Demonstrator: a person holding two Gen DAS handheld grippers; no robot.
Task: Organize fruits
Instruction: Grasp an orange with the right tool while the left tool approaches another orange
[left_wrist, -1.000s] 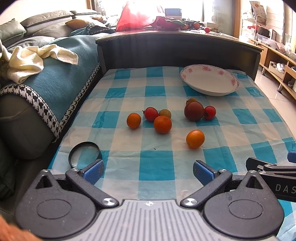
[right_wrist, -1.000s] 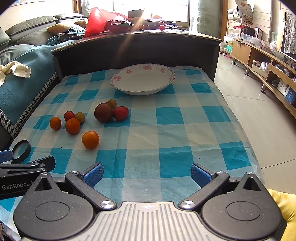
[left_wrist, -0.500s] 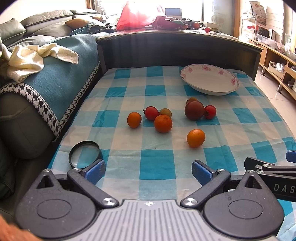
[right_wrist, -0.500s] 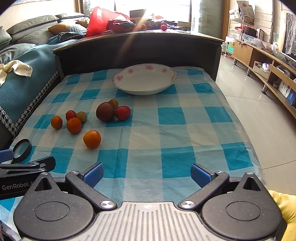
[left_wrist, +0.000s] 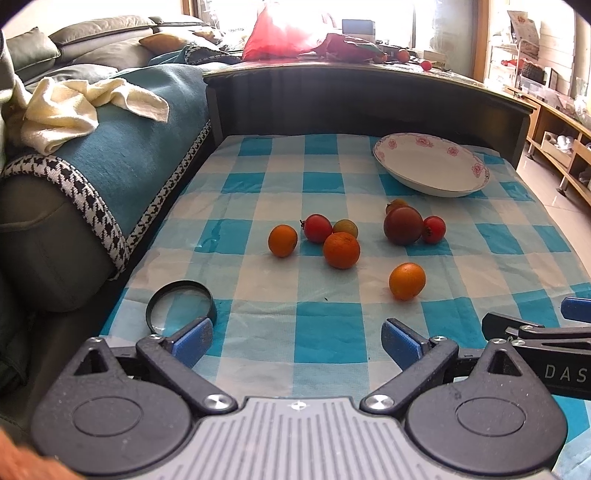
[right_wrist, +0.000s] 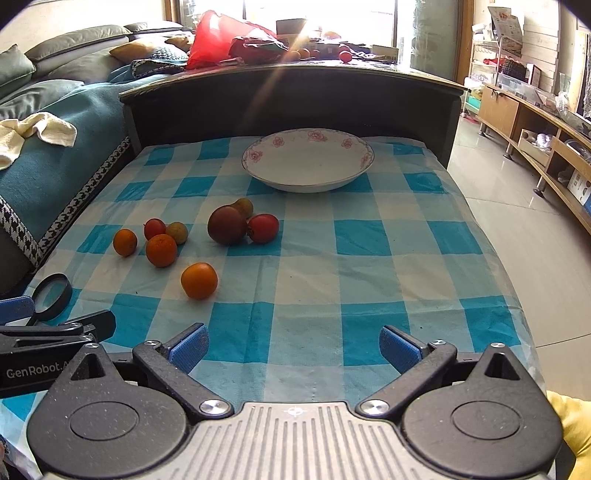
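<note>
A blue-and-white checked plastic cloth (left_wrist: 258, 206) covers the worktop. Near its front left corner lies a round black-rimmed magnifying lens (left_wrist: 180, 303), flat on the cloth. A dark curved wooden board (right_wrist: 295, 99) stands along the far edge of the worktop, and on the ledge above it sits a crumpled red plastic bag (right_wrist: 218, 44). To the left is a sofa draped in a teal throw with black-and-white houndstooth trim (left_wrist: 122, 155); a cream towel (left_wrist: 74, 110) lies bunched on it. A low wooden shelf unit (right_wrist: 535, 125) runs along the right wall, above a pale tiled floor (right_wrist: 509, 199).
</note>
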